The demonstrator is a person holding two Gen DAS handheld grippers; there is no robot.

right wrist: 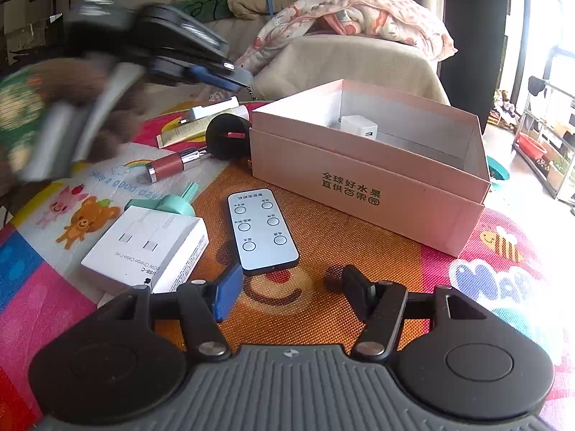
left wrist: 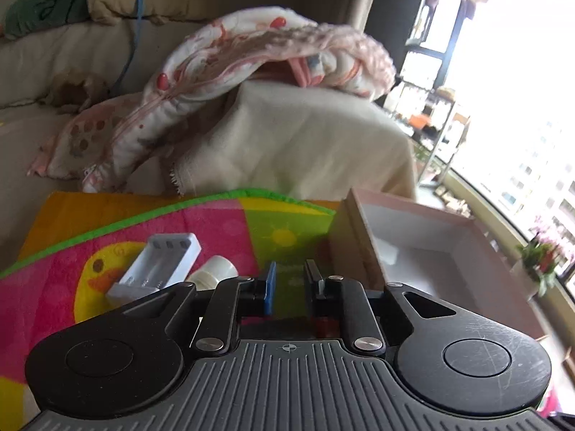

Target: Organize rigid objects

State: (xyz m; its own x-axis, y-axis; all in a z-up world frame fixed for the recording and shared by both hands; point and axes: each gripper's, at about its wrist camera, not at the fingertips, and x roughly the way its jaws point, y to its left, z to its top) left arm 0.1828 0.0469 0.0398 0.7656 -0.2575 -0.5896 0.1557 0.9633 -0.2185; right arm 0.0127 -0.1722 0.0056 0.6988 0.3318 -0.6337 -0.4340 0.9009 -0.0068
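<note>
On the colourful mat point(right wrist: 323, 222), a white carton point(right wrist: 143, 248) printed "USB-C Charge Cable" is seen at left, a grey remote point(right wrist: 261, 230) beside it, and a pink box point(right wrist: 373, 176) bearing Chinese characters at right, a white charger point(right wrist: 359, 126) held inside. The right gripper point(right wrist: 291, 291) is spread wide near the remote; the left gripper point(left wrist: 290, 283) is narrowly parted, nothing pinched.

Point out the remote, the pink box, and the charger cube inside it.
remote point(right wrist: 262, 230): right wrist view, middle of its button face.
pink box point(right wrist: 366, 179): right wrist view, front wall by the printed characters.
charger cube point(right wrist: 359, 126): right wrist view, its white top.
</note>
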